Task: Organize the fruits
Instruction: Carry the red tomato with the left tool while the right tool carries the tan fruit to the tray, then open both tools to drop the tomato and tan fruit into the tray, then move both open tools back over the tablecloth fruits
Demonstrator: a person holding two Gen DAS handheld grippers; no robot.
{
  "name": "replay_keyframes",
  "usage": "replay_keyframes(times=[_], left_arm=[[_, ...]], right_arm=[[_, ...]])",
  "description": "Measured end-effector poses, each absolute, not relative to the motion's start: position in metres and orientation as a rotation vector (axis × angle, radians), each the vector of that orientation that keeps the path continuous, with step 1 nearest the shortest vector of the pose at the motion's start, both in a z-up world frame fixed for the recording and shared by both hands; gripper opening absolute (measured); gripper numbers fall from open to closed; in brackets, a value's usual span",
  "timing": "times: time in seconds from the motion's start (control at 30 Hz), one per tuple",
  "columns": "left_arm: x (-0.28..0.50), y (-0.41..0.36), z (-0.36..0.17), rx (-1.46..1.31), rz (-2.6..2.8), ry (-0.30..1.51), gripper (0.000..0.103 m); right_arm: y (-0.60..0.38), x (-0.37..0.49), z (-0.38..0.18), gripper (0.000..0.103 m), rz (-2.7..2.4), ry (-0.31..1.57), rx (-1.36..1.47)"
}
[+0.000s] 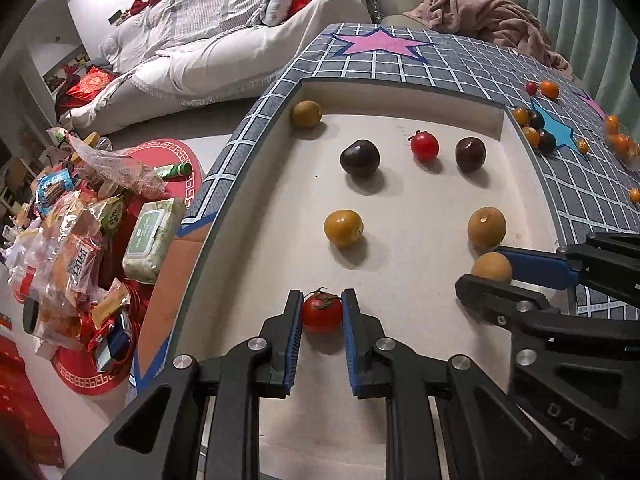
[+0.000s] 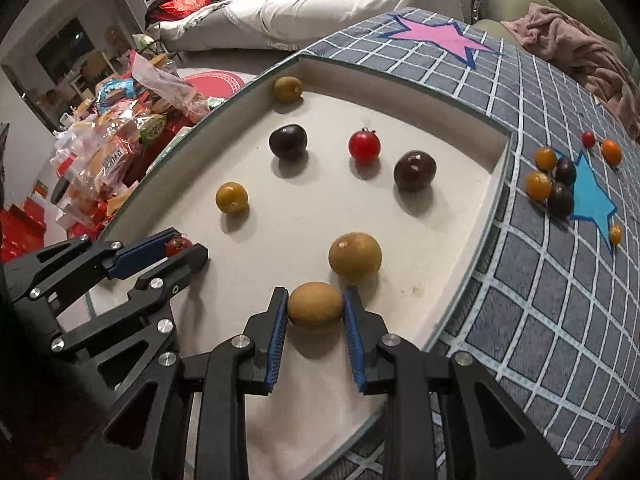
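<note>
Fruits: both grippers loaded and low over the tray, placing step in hand.
Left gripper (image 1: 322, 312) pinches a red tomato (image 1: 322, 314) near the tray's (image 1: 400, 360) near-left edge; right gripper (image 2: 315, 308) pinches a tan fruit (image 2: 315, 306) toward the near-right edge, just beside another tan fruit (image 2: 355, 257). Both point steeply down. Next, I'd judge: set down, spread fingers without nudging neighbours. Farther: yellow fruit (image 1: 343, 227), two dark plums, a second tomato; at the far-left corner an olive fruit (image 1: 306, 113).

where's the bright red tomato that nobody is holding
The loose red tomato sits in the white tray toward its far side, between two dark plums; it shows upper centre in both wrist views.
</note>
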State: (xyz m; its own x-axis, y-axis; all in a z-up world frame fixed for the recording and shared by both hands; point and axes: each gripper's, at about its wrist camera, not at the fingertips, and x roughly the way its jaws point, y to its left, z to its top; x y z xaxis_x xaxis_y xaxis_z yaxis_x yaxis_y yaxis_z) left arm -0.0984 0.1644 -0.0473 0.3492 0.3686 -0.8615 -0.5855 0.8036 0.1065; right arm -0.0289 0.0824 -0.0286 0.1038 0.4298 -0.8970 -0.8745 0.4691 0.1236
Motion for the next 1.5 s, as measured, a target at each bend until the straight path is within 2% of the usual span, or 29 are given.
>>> replay_keyframes(times=[0.07, 0.13, 0.2, 0.33, 0.4, 0.63, 0.7, 0.83, 0.9, 0.93, 0.97, 1.0, 1.03, 1.5], left_arm=[[-0.098, 0.164, -0.047, -0.236, 0.63, 1.042, 0.021], [-0.098, 0.165, -0.047, -0.24, 0.634, 1.04, 0.021], [-0.099, 0.167, -0.047, -0.25, 0.635, 1.039, 0.021], [-0.101, 0.169, -0.047, -0.261, 0.65, 1.05, 0.021], [-0.101, 0.169, -0.046, -0.258, 0.661, 1.063, 0.021], [-0.11, 0.173, -0.043, -0.317, 0.675, 1.072, 0.021], [-0.113, 0.175, -0.042, -0.34, 0.674, 1.069, 0.021], [-0.114, 0.172, -0.037, -0.35, 0.673, 1.069, 0.021], [-0.113, 0.167, -0.032, -0.33, 0.672, 1.048, 0.022], [-0.113, 0.163, -0.028, -0.317, 0.673, 1.024, 0.035], [-0.113, 0.161, -0.025, -0.314, 0.672, 1.006, 0.077], [-0.114, 0.158, -0.02, -0.313, 0.67, 0.973, 0.098], [-0.116, 0.155, -0.013, -0.29, 0.699, 0.935, 0.103], [-0.095, 0.131, 0.008, -0.238, 0.658, 0.939, 0.103]], right_arm=[[0.084, -0.031, -0.028, 0.03, 1.027, 1.066, -0.532], [0.085, -0.032, -0.028, 0.035, 1.035, 1.068, -0.537], [0.084, -0.029, -0.028, 0.043, 1.022, 1.071, -0.532], [0.082, -0.026, -0.025, 0.051, 1.035, 1.071, -0.516], [0.081, -0.024, -0.024, 0.063, 1.021, 1.063, -0.515], [0.076, -0.022, -0.016, 0.076, 1.058, 1.065, -0.461], [0.073, -0.019, -0.012, 0.084, 1.057, 1.063, -0.444], [0.067, -0.015, -0.008, 0.088, 1.089, 1.09, -0.385], [0.065, -0.015, -0.003, 0.095, 1.1, 1.084, -0.367], [0.064, -0.015, -0.001, 0.097, 1.102, 1.079, -0.359], [0.062, -0.015, 0.001, 0.103, 1.107, 1.075, -0.348], [0.061, -0.014, 0.005, 0.103, 1.113, 1.071, -0.333], [0.058, -0.013, 0.008, 0.103, 1.11, 1.066, -0.31], [0.013, 0.016, 0.042, 0.103, 1.05, 1.053, -0.231]])
